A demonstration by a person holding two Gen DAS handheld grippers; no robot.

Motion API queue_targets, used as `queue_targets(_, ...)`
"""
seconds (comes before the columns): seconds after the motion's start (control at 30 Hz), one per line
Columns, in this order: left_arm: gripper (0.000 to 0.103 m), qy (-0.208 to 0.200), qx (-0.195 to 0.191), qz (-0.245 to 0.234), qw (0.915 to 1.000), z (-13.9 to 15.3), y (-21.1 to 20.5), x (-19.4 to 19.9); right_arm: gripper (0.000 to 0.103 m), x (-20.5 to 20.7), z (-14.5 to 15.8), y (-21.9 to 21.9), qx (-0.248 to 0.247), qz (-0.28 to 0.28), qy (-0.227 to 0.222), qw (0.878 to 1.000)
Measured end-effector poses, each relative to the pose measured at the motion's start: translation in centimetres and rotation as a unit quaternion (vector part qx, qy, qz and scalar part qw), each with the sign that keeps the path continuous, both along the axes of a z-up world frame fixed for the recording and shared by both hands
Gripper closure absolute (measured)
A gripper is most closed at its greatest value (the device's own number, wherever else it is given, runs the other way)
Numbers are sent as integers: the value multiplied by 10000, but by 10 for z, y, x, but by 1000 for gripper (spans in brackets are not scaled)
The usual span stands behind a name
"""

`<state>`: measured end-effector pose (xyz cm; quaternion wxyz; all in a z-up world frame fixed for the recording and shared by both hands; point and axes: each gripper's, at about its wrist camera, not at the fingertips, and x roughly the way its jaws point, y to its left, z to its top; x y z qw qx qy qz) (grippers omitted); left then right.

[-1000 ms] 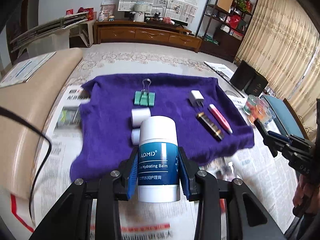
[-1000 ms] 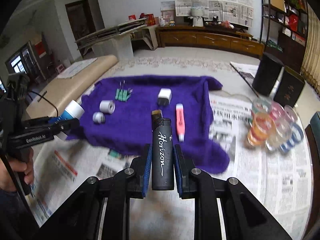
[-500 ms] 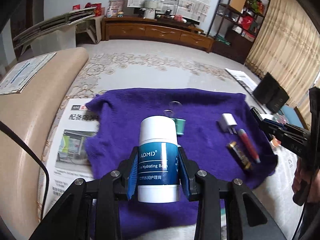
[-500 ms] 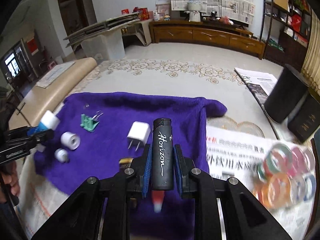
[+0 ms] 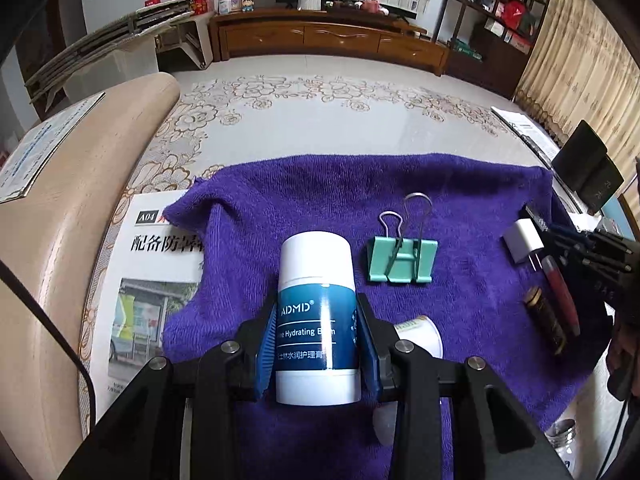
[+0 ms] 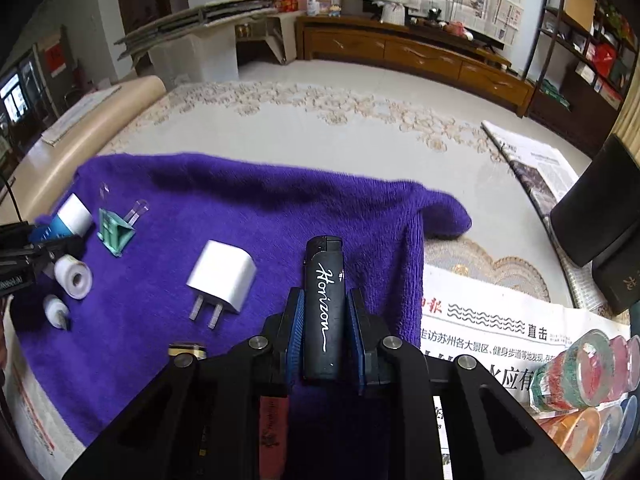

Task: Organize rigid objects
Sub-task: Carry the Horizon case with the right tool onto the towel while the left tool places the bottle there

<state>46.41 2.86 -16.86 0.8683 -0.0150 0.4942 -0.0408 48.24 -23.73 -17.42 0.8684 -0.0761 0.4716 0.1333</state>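
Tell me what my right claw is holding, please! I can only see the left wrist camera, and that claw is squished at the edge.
Observer: The right claw is shut on a black lighter with "Horizon" written on it in white.
Operator: Cool! Is there anything past the towel on that side?
Observer: Yes, a bunch of colourful tape rolls sit on the newspaper, to the right of the purple towel.
Operator: How many white rolls are hiding behind my bottle?
Observer: Two: a bigger roll and a smaller roll, lying apart on the towel.
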Motion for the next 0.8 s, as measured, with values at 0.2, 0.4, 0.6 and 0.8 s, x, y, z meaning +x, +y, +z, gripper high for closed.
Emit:
queue_targets(0.2, 69, 91, 327, -161, 9993, -4, -7, 2, 82, -3, 0, 6, -157, 57, 31, 9999)
queue_targets(0.4, 68, 130, 356, -268, 9989, -4, -7, 4, 81, -2, 1, 10, -308, 146, 61, 9994)
queue_targets(0.6, 68, 227, 387, -339, 9984, -4, -7, 7, 79, 0, 2, 7, -288, 180, 144, 9993)
queue_targets(0.8, 55, 250, 261, -346, 9987, -4, -8, 8, 45, -6, 11, 6, 128, 186, 94, 9997)
